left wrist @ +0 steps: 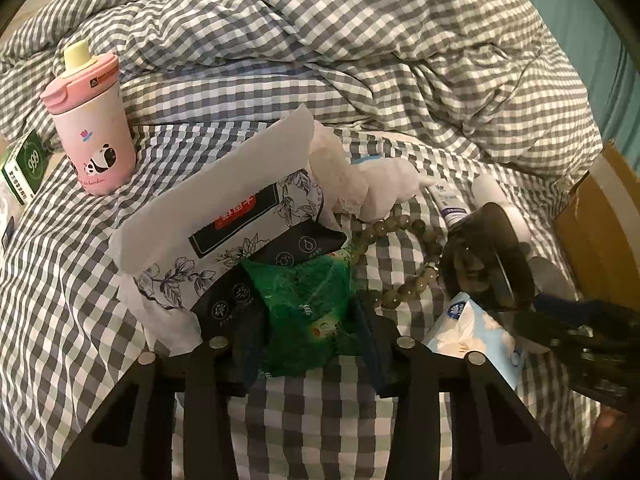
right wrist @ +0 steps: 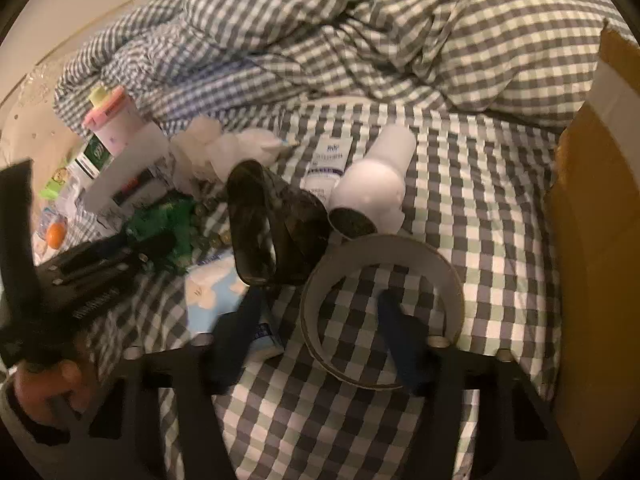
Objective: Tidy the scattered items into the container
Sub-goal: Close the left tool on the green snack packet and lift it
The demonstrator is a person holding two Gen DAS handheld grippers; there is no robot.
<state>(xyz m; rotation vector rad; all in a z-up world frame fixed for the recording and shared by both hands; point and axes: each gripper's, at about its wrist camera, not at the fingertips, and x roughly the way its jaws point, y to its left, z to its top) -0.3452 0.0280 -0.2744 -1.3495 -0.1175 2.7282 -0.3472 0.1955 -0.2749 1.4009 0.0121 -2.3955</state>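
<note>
My left gripper (left wrist: 308, 340) is shut on a crinkled green packet (left wrist: 304, 304) that lies on the checked bedsheet (left wrist: 72, 280) against a floral tissue pack (left wrist: 224, 232). My right gripper (right wrist: 320, 332) is open astride the left wall of a white tape ring (right wrist: 400, 248). One of its blue fingers is inside the ring and the other is outside, over a pale blue tissue packet (right wrist: 216, 292). The cardboard box (right wrist: 592, 220) stands at the right edge of the bed. In the right wrist view the green packet (right wrist: 168, 216) and left gripper (right wrist: 100, 268) are at the left.
A pink panda cup (left wrist: 90, 120) and a green medicine box (left wrist: 24, 168) stand far left. A bead bracelet (left wrist: 400, 232), a black sachet (left wrist: 308, 244), a white tube (right wrist: 328, 156), a white bottle (right wrist: 380, 176) and a dark glossy object (right wrist: 272, 220) lie between the grippers. A rumpled checked duvet (left wrist: 360, 40) lies behind.
</note>
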